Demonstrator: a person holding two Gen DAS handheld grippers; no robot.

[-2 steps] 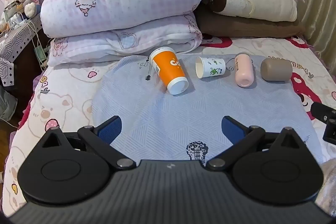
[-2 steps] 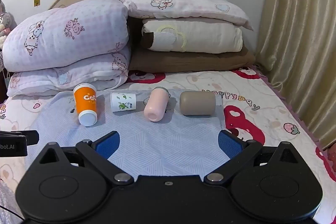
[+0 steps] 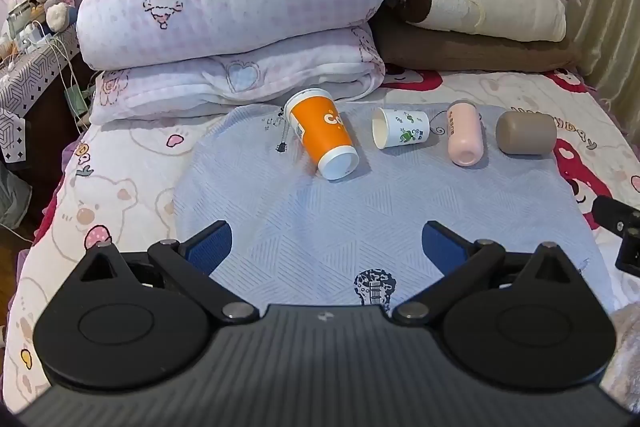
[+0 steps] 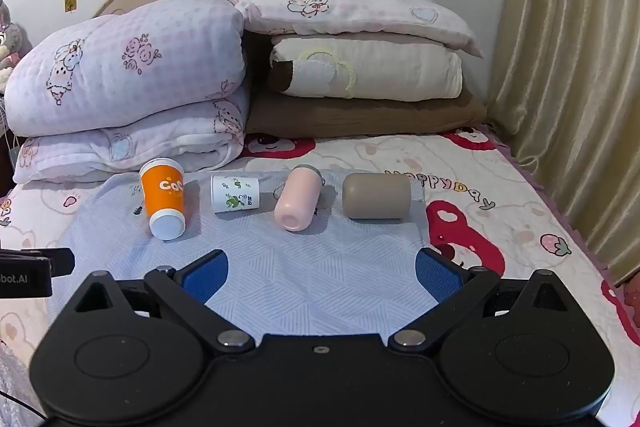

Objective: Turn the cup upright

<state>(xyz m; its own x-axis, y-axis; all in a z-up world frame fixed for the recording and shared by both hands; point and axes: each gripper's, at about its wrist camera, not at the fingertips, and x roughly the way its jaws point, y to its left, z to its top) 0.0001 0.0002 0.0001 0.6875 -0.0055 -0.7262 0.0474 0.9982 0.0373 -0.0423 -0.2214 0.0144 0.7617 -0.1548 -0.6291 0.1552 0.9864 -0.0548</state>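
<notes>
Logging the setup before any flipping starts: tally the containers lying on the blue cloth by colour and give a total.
Orange with white ends: 1, the orange cup
White with green print: 1, the white cup
Pink: 1, the pink bottle
Taupe: 1, the taupe cup
Total: 4, all on their sides on the blue cloth.

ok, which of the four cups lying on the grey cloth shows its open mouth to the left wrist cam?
The small white paper cup with green print, second from left. Its open rim faces left; the orange paper cup, pink tumbler and taupe cup show closed ends.
</notes>
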